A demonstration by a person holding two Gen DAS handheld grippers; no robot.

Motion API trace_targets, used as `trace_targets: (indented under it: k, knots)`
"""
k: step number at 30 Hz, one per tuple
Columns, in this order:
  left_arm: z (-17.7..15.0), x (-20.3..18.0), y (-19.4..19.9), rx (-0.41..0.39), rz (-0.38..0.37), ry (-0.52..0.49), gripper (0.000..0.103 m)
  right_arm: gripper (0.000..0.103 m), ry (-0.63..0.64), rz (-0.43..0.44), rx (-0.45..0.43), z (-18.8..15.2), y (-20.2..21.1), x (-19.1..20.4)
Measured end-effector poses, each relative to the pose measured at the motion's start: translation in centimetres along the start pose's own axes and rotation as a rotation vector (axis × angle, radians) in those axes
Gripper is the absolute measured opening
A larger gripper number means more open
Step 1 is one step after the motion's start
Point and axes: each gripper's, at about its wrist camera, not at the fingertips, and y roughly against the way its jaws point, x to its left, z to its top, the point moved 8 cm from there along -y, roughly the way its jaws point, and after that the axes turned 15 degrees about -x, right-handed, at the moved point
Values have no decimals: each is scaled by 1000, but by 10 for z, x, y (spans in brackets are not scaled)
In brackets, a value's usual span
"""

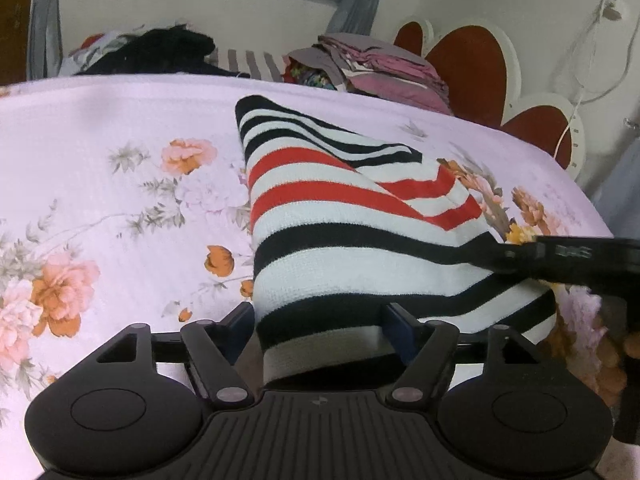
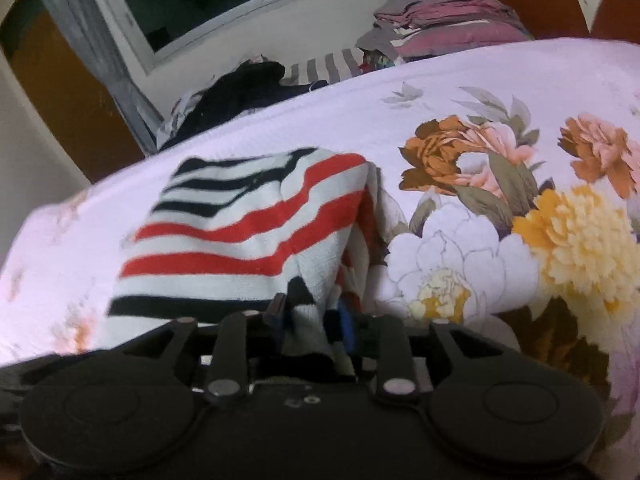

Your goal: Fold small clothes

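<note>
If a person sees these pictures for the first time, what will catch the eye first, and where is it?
The eye goes first to the striped garment, in black, white and red bands, lying partly folded in the middle of the flowered bedspread. Next comes the right gripper, closed on the garment's near corner, while the left gripper stands open around its near edge. Behind, at the far side of the bed, sits a pile of folded pink and grey clothes.

Garment (image 1: 360, 240) on bedspread (image 1: 100, 140); clothes pile (image 1: 380, 68) behind.

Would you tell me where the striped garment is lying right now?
The striped garment lies on the floral bedspread, centre in the left wrist view, its near edge between the left gripper's fingers, stacked linens behind.
</note>
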Motion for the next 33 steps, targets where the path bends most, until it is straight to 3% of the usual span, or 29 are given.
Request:
trace_targets:
  k: [5, 11, 13, 15, 17, 22, 25, 29, 33]
  knots:
    - [-1, 0, -2, 1, -7, -4, 71, 30, -87, 26, 1, -9, 33, -8]
    - [0, 2, -4, 5, -12, -21, 73, 33, -106, 27, 25, -28, 48, -9]
    - [-1, 3, -4, 6, -12, -23, 73, 25, -122, 23, 27, -32, 50, -10]
    - [-1, 5, -5, 14, -12, -11, 74, 10, -169, 40, 37, -37, 52, -10]
    - [-1, 6, -5, 19, -13, -8, 74, 8, -226, 63, 51, -42, 53, -12]
    - [-5, 6, -6, 28, -18, -25, 76, 5, -224, 31, 84, -55, 47, -27]
    - [-2, 5, -4, 39, -14, -6, 76, 5, -115, 36, 116, -54, 47, -17]
    - [5, 2, 3, 27, -21, -12, 76, 26, -45, 44, 70, -31, 58, -5]
    - [14, 0, 7, 14, -21, 9, 76, 33, -33, 45, 27, -11, 57, -1]
